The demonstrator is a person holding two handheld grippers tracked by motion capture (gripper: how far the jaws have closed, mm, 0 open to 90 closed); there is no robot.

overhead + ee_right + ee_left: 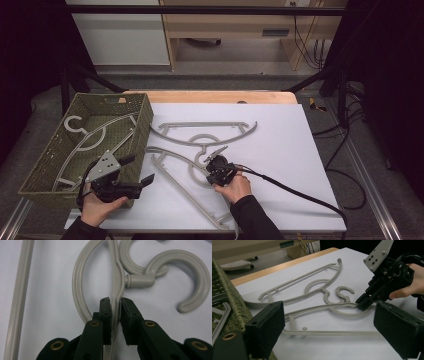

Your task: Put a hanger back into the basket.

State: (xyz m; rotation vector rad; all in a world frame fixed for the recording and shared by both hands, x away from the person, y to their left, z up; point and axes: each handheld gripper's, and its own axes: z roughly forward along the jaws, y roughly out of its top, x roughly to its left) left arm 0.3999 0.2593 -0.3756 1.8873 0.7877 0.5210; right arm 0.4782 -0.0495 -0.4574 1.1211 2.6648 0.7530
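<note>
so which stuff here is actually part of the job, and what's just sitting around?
In play:
- near hanger, its top bar clamped by the right gripper
- far hanger, lying on the white board
- woven basket, a hanger already inside
- left gripper, open, beside the basket

Just lying about:
- white board
- cabinets behind the table
- floor cables

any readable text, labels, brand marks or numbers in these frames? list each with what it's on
None readable.
Near hanger, far hanger, third hanger in the basket, basket, white board: no print visible.
Left gripper, right gripper: no markings visible.
Dark plate on the background cabinet: too small to read.
</note>
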